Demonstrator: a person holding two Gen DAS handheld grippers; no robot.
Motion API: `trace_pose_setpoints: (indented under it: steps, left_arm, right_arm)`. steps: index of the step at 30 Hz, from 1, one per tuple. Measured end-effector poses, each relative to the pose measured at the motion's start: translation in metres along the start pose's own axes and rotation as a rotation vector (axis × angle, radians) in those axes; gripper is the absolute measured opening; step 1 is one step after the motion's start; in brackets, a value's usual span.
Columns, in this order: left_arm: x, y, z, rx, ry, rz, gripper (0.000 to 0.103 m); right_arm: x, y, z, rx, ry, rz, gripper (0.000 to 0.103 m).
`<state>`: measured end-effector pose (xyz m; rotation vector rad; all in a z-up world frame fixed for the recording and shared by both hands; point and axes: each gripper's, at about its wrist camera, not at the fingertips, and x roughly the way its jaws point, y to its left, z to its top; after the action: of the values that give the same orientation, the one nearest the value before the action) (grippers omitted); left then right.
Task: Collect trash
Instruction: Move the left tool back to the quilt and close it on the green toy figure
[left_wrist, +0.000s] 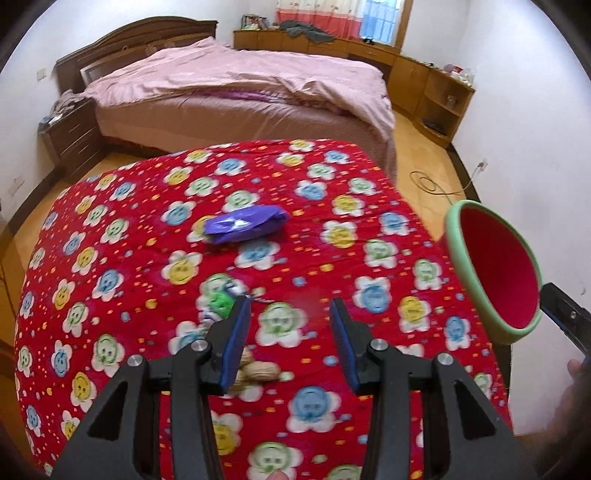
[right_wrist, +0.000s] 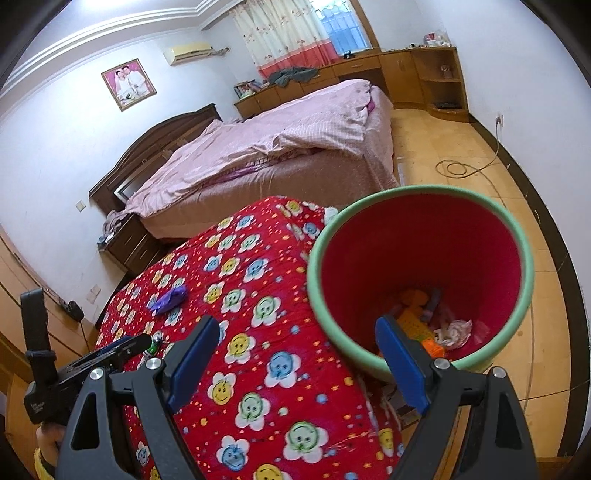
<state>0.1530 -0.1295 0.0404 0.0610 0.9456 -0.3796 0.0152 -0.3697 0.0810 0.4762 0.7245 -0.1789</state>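
On the red flower-print cloth covering the bench (left_wrist: 110, 229), several pieces of trash remain, so collection is partly done, not finished.

Left to right, left wrist view:
- Green scrap (left_wrist: 221, 299), small, with a bit of dark string beside it, lies just beyond the left finger of the left gripper (left_wrist: 290, 325). Blurred; exact kind cannot be told.
- Peanut shells (left_wrist: 258, 371) lie near, partly hidden behind that same left finger.
- Purple wrapper (left_wrist: 245, 225), crumpled, sits farther out toward the middle of the cloth, well apart from the gripper.
- Left gripper: jaws part-way apart, nothing between the pads, only cloth visible in the gap. Empty.
- Bin (left_wrist: 480, 291), green rim, red inside, is at the far right, beyond the bench edge and tilted with its mouth toward the bench.

Right wrist view:
- Right gripper (right_wrist: 295, 358) stands wide, one finger over the cloth, the other at the near rim of the bin (right_wrist: 517, 240). Whether the pad presses on the rim or only overlaps it cannot be told from this angle; the bin does appear tilted and off the floor, so a hold on it is likely.
- Inside the bin: orange pieces, a crumpled white tissue (right_wrist: 456, 330), other scraps. Judgement: some trash is already collected.

Left to do, as judged: green scrap, peanut shells, purple wrapper. Nearest candidates for the left gripper are the scrap and the shells. Bed and floor beyond show no obvious litter at this resolution.
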Motion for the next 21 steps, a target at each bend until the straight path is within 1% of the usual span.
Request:
trace_pose_setpoints:
  steps: [4, 9, 17, 21]
  left_arm:
    - [0.010, 0.018, 0.000, 0.002, 0.019, 0.042, 0.044]
    - [0.028, 0.033, 0.001, 0.007, 0.050, 0.077, 0.044]
    - [0.047, 0.036, -0.001, 0.040, 0.075, 0.072, 0.044]
    - [0.054, 0.038, -0.004, 0.022, 0.087, 0.063, 0.044]
  right_arm:
    - [0.006, 0.008, -0.005, -0.007, 0.017, 0.000, 0.088]
    - [0.014, 0.014, -0.008, -0.016, 0.040, -0.002, 0.088]
    - [0.022, 0.023, -0.010, -0.030, 0.060, -0.011, 0.088]
    - [0.025, 0.028, -0.012, -0.046, 0.073, -0.010, 0.088]
